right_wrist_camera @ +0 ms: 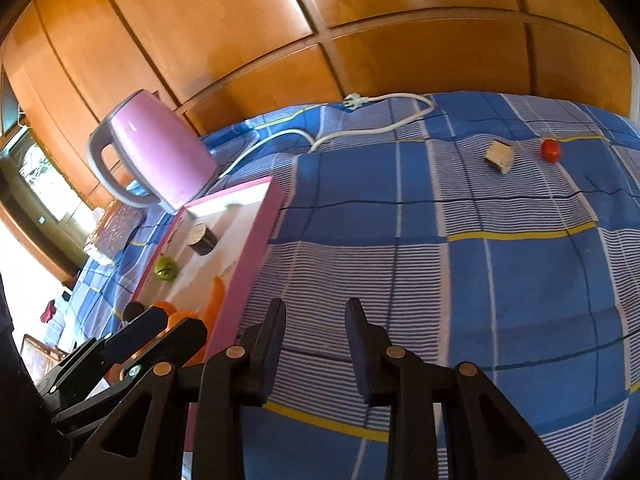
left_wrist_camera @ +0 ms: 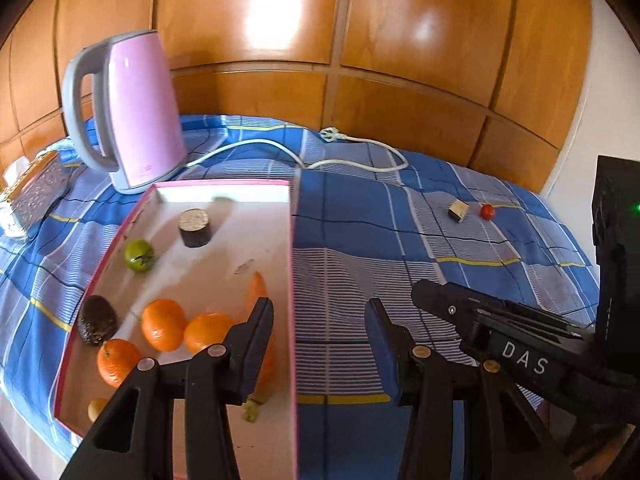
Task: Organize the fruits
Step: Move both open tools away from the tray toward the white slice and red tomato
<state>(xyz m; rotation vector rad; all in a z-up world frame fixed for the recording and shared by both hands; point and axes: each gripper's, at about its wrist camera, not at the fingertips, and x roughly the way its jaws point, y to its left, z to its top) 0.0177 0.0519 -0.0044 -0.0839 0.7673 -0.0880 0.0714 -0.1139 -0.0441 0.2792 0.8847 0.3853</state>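
Observation:
A shallow white box with a pink rim (left_wrist_camera: 292, 240) lies on the blue checked cloth. In it are three oranges (left_wrist_camera: 163, 324), a green tomato (left_wrist_camera: 139, 255), a dark avocado (left_wrist_camera: 97, 326), a carrot (left_wrist_camera: 256, 290) and a dark round block (left_wrist_camera: 195, 228). A red cherry tomato (left_wrist_camera: 487, 211) (right_wrist_camera: 551, 150) lies far off on the cloth beside a small tan block (right_wrist_camera: 500, 156). My left gripper (left_wrist_camera: 320, 308) hangs open over the box's right wall, nothing between its fingers. My right gripper (right_wrist_camera: 316, 306) hovers over bare cloth right of the box, jaws slightly apart and empty.
A pink kettle (left_wrist_camera: 136, 112) stands behind the box, and its white cord (left_wrist_camera: 360, 148) trails across the back of the cloth. A patterned box (left_wrist_camera: 38, 192) sits at the far left. Wooden panels close off the back. A black device (left_wrist_camera: 616, 248) is at the right edge.

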